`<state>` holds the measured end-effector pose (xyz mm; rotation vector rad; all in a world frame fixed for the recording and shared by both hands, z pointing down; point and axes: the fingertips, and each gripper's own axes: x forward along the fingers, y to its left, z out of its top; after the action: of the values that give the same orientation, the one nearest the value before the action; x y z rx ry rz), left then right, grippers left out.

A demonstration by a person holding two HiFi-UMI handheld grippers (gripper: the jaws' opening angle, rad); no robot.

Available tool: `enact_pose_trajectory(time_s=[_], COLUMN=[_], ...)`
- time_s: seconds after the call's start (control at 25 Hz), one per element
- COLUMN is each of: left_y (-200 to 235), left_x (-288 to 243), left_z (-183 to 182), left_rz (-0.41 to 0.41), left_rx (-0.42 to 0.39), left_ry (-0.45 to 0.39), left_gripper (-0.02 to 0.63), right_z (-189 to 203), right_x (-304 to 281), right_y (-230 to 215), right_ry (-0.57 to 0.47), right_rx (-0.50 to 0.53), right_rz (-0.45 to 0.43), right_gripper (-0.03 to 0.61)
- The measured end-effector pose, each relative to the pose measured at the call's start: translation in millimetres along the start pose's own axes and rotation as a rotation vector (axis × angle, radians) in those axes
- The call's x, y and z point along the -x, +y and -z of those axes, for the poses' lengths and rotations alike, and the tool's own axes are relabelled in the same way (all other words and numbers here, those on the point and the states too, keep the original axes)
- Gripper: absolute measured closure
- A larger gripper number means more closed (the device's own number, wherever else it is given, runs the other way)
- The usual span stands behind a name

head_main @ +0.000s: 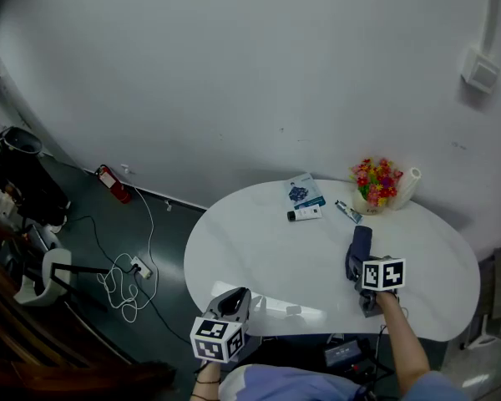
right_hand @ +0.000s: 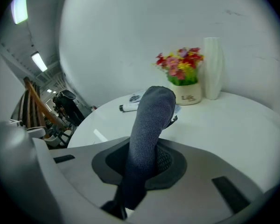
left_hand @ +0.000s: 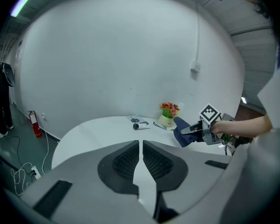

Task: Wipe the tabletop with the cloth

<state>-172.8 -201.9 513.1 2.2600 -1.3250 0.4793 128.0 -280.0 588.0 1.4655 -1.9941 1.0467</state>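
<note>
**Inspector:** What is the right gripper (head_main: pixel 356 264) doing?

**Assessor:** It is clamping the dark blue cloth (right_hand: pixel 148 125). The jaws are pressing on a folded band of it, and the free end is standing out past the tips. The gripper is hovering over the right part of the white table (head_main: pixel 259 245), near the flower pot (head_main: pixel 376 184).

**Inspector:** Is the cloth bearing on the surface?

**Assessor:** No view is settling that. In the left gripper view the cloth is hanging down towards the table, but its lower edge is lying behind that gripper's own body.

**Inspector:** And the left gripper (head_main: pixel 236 297)?

**Assessor:** It is idling at the near edge of the table. Its jaws are drawn together to a thin slit, with nothing between them.

**Inspector:** Which step is in hand?

**Assessor:** On this evidence the cloth is secured, and the wiping is looking barely begun, if at all. The next move is calling for the cloth to be lowered flat onto the table and swept across the bare middle. The sweep is needing to steer clear of the tube (head_main: pixel 305 214), the booklet (head_main: pixel 303 192) and the pot at the far edge.
</note>
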Motion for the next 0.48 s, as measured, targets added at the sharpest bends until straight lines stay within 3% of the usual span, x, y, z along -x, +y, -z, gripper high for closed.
enact_pose_trajectory(time_s=[0.24,0.48], left_y=[68.3,115.5], left_x=[39.3,73.8], left_z=[8.7,25.0], left_rz=[-0.047,-0.104], left_rx=[0.031,0.089], left_ry=[-0.016,-0.034], left_gripper=[0.594,0.594], right_z=[-6.4,0.0], right_x=[-66.2,-121.9], right_y=[152.2,298.5], right_ry=[0.022,0.076], right_rx=[0.066,0.197], right_rz=[-0.152,-0.298], right_gripper=[0.508,0.508])
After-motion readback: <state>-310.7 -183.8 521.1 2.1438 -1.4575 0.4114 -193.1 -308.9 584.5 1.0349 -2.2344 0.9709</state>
